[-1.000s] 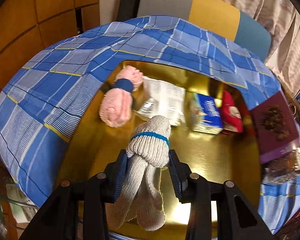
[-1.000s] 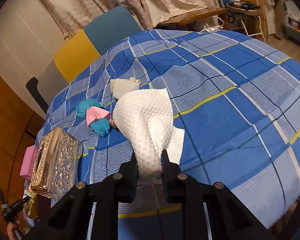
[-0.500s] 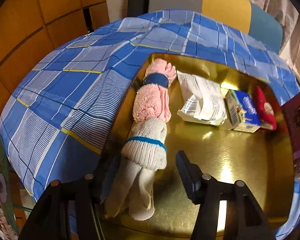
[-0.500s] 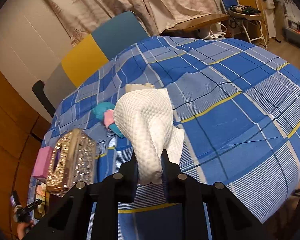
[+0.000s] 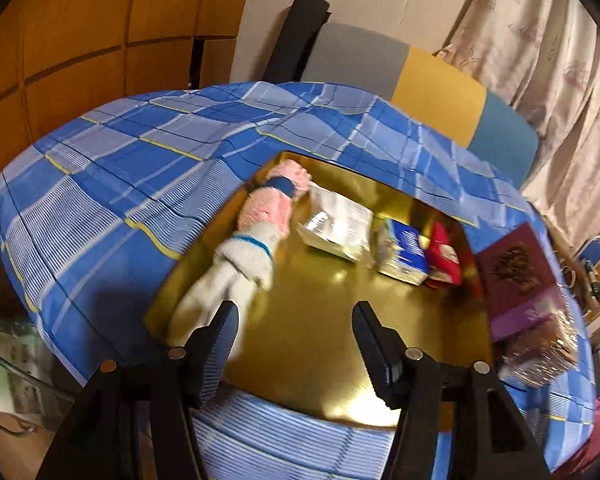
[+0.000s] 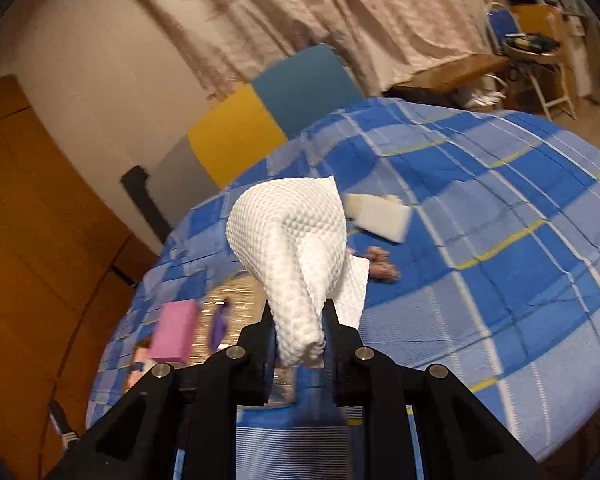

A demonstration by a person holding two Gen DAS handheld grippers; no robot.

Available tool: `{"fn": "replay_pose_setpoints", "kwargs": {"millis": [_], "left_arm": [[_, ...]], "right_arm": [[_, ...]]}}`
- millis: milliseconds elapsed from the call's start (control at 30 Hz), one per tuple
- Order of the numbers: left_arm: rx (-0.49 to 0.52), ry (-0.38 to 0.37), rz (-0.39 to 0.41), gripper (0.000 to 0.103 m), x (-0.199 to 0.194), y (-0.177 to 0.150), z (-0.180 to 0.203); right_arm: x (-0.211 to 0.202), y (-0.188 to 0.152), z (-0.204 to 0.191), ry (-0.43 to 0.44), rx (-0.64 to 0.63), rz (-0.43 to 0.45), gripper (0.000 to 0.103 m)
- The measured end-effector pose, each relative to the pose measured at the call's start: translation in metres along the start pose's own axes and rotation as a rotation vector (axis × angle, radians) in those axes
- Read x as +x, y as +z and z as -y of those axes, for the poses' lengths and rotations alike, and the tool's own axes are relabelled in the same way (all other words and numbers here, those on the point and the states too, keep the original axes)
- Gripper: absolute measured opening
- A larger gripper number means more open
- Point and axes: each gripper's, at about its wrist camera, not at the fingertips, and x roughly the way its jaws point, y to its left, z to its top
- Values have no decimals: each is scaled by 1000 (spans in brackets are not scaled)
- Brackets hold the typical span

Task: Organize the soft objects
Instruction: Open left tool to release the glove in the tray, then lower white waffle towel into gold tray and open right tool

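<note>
**Sock's in the tray, towel's next: how I'd land it**

My left tool [image 5: 294, 334] stands wide with nothing between its pads. The grey-white sock bundle [image 5: 236, 270] lies on the gold tray [image 5: 320, 320] along its left edge, around 10 o'clock from the tool, nose to tail with the pink fluffy sock bundle [image 5: 270, 210] further up at 11. The sock's loose end sits right by my left pad, so I'd pull straight back and not sweep sideways, or I'll drag it off the rim.

My right tool [image 6: 298, 340] is clamped narrow on the white embossed paper towel [image 6: 296, 240], which stands up above the pads over the blue plaid cloth [image 6: 500, 280] on the surface. It's a floppy thing and only pinched at its bottom, so I'd carry it slowly and keep the tool level-ish so it doesn't flop over the camera.

For placement, I'd go for the bare gold patch at 12 o'clock from the left tool, clear of the packets [image 5: 340, 228] at the back, lower it until it touches, then let go.
</note>
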Motion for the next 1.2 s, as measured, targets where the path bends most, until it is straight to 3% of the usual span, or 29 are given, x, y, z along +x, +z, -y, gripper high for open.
{"fn": "replay_pose_setpoints", "kwargs": {"millis": [233,400,667,933,1200], "left_arm": [[62,-30,5,60,-7,-14,15],[52,-30,25,60,-16,-19,8],[1,4,53,60,-30,-19,-16],[-79,40,75,60,-36,-12,-40],[-138,51,95,60,-42,-6,-61]], "right_arm": [[16,-12,-66,123,-70,-47,20],[37,-35,-118,209,-128,-128,20],[99,-103,-214,313,-261,-331,20],[178,-177,-269,272,-276,-520,20],[239,-222,-296,177,-235,-621,20]]}}
